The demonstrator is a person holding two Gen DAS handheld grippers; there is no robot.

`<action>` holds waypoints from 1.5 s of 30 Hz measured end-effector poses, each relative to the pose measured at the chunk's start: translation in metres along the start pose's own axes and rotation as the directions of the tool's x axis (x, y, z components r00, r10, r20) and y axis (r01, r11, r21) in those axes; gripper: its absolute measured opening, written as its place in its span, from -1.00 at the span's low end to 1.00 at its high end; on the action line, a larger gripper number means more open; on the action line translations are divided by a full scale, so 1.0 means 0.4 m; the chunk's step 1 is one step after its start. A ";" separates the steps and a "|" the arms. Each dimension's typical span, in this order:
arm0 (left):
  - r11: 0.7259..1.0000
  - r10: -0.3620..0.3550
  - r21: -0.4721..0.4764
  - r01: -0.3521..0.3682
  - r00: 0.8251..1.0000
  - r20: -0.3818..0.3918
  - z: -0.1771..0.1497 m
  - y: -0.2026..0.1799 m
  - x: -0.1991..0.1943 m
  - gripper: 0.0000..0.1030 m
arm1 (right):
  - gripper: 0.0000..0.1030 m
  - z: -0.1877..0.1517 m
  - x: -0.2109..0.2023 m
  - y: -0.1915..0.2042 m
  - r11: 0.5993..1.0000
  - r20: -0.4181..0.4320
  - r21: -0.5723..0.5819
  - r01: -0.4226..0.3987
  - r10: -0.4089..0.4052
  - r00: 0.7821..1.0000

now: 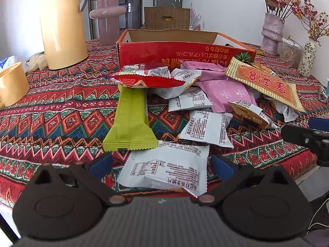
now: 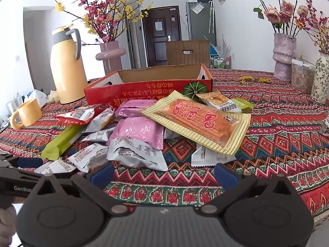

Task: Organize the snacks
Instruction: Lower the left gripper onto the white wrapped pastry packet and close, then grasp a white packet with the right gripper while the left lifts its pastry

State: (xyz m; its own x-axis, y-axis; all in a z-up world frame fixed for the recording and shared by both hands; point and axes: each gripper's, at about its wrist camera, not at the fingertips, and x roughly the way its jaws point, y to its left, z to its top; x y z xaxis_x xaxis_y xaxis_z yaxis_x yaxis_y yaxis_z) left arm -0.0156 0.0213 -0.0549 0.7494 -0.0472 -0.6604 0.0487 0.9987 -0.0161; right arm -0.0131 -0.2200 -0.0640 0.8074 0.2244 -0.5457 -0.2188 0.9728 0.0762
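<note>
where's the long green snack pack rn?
The green pack lies flat on the tablecloth at the left edge of the snack pile, its far end tucked under a red packet. In the right wrist view it sits lower left.

walls: white, daylit | door (image 2: 160, 41): dark brown, shut, far end | cabinet (image 2: 200, 21): grey, tall, right of door | chair (image 2: 187, 52): wooden back with a handle slot, behind the table | table (image 2: 287, 111): covered by red zigzag-patterned cloth | vases of flowers: left vase (image 2: 111, 56), right vase (image 2: 283, 55)
</note>
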 end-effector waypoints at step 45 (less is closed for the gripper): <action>0.997 -0.075 -0.016 0.079 0.981 0.179 0.042 -0.024 -0.130 -0.09 | 0.78 0.017 0.080 0.079 0.992 0.014 -0.130 0.000 0.002 1.000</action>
State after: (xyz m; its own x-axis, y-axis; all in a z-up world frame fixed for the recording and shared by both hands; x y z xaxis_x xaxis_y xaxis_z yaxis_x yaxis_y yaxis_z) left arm -0.0440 0.0140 -0.0079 0.8498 -0.1245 -0.5122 0.0969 0.9920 -0.0804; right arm 0.0094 -0.1815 -0.0734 0.8148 0.2272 -0.5334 -0.2883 0.9570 -0.0327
